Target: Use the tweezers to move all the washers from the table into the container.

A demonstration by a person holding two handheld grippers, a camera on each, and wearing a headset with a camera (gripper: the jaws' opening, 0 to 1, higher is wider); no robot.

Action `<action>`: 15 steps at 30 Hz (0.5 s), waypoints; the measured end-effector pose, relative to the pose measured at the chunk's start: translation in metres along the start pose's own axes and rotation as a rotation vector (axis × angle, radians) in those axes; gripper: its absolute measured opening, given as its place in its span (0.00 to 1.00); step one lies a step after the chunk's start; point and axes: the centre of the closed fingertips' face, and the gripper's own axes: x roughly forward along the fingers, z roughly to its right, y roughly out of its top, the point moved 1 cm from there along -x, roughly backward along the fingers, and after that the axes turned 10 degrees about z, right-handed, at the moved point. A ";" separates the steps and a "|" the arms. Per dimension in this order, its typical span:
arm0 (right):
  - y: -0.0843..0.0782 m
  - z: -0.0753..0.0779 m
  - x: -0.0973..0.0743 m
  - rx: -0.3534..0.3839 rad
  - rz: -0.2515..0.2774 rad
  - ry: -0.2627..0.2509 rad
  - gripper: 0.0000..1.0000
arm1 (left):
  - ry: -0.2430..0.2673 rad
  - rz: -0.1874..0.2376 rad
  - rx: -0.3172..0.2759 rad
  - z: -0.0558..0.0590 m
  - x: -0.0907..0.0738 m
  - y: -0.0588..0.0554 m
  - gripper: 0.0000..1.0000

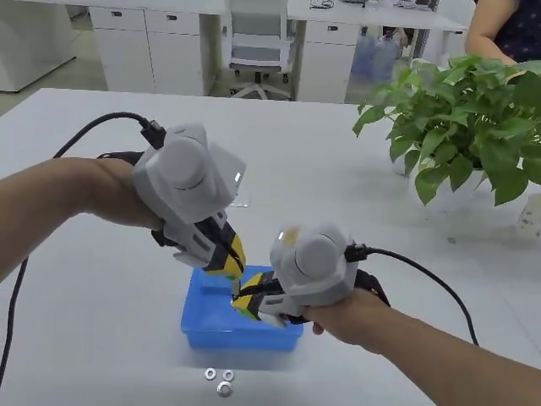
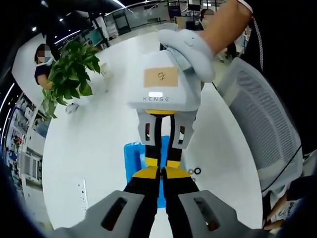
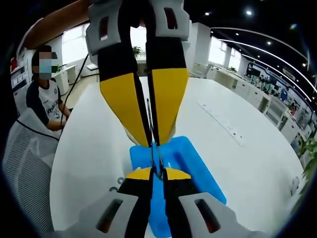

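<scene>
left gripper (image 1: 230,269): jaws clenched on tweezers (image 3: 150,124), reaching in from 11 o'clock over container (image 1: 199,326)
right gripper (image 1: 243,303): jaws clamped on the same tweezers, meeting the left tip to tip from 4 o'clock
why: my read is a handover or re-grip; a pinch from both sides keeps the thin tool from slipping or twisting
tweezers: thin dark metal sliver, edge-on between the yellow jaws, tips hard to make out
washers (image 1: 221,378): three small silver rings, bunched on table (image 1: 84,169) just at 6 o'clock of container
container: shallow blue tray, inside mostly hidden by grippers
</scene>
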 end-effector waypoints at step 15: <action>-0.022 0.011 0.018 0.020 -0.018 0.025 0.09 | -0.001 0.015 -0.044 -0.010 0.018 -0.022 0.06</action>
